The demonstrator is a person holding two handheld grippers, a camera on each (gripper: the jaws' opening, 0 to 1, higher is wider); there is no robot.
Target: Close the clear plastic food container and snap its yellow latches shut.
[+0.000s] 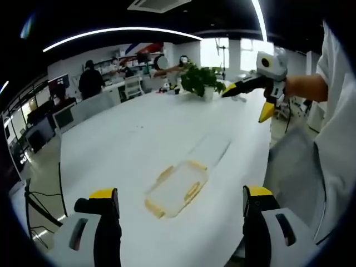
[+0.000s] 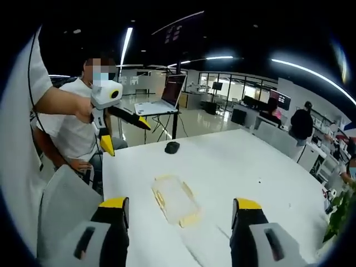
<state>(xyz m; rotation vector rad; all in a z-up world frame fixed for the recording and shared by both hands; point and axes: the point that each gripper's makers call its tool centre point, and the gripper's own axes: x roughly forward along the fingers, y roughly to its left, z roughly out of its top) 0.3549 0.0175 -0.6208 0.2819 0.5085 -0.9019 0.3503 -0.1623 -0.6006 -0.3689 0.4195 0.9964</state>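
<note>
A flat clear plastic container (image 1: 177, 187) with yellow latches along its edges lies on the white table (image 1: 128, 139). Just beyond it is a faint clear outline (image 1: 210, 149) that I cannot identify. My left gripper (image 1: 181, 192) hovers over the table's near edge, open, its jaws spread wider than the container. My right gripper (image 1: 247, 103) is held high at the upper right by a hand, open and holding nothing. In the right gripper view the container (image 2: 175, 200) lies ahead between the spread jaws of my right gripper (image 2: 180, 203). My left gripper (image 2: 125, 136) hangs open in the air at the left.
A potted plant (image 1: 201, 80) stands at the table's far end and a black mouse (image 2: 172, 147) lies near one edge. A laptop (image 2: 167, 94) sits on a stand beyond it. A grey chair back (image 1: 295, 167) is beside the table. People sit and stand further off.
</note>
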